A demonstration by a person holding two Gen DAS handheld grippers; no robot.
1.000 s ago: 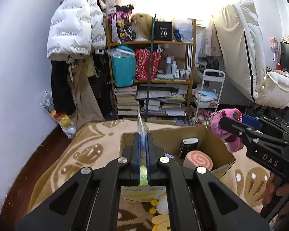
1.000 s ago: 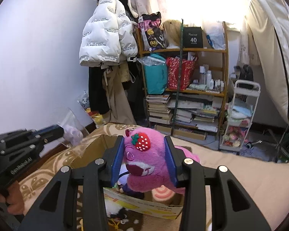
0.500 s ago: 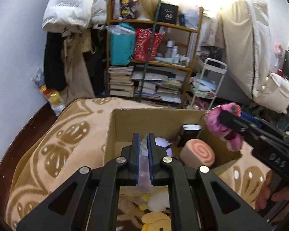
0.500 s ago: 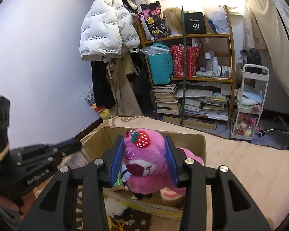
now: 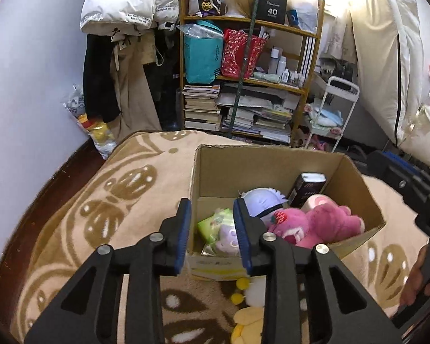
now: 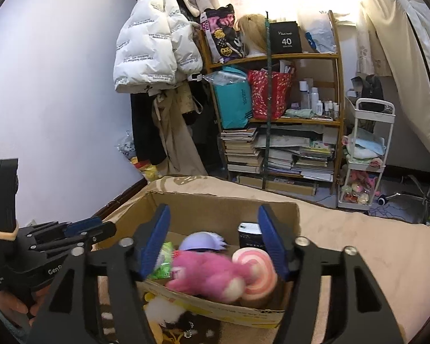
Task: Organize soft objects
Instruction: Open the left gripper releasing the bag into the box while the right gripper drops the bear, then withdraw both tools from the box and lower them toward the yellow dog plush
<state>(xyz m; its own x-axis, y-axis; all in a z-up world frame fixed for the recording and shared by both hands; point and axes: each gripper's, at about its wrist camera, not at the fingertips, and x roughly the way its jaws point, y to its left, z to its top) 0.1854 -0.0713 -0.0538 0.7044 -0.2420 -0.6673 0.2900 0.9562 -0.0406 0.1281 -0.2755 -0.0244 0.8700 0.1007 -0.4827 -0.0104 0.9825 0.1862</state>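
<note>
An open cardboard box (image 5: pixel 355 183) sits on a beige patterned blanket. A pink plush bear (image 5: pixel 315 225) lies inside it, also blurred in the right wrist view (image 6: pixel 206 275). Beside it are a lilac-white plush (image 5: pixel 262 200), a pink swirl roll plush (image 6: pixel 256 272), a green packet (image 5: pixel 215 223) and a black carton (image 5: pixel 306 187). My left gripper (image 5: pixel 212 229) is open and empty above the box's near left corner. My right gripper (image 6: pixel 215 243) is open and empty above the box.
Yellow and white plush toys (image 5: pixel 249 306) lie on the blanket (image 5: pixel 106 200) in front of the box. A crowded bookshelf (image 5: pixel 249 86), hanging coats (image 5: pixel 123 43) and a white trolley (image 5: pixel 332 114) stand behind. A dark wooden bed edge (image 5: pixel 51 183) runs along the left.
Both grippers have opened. The pink bear has dropped from my right gripper into the box, and the clear packet has left my left gripper. The left gripper tilted down over the box.
</note>
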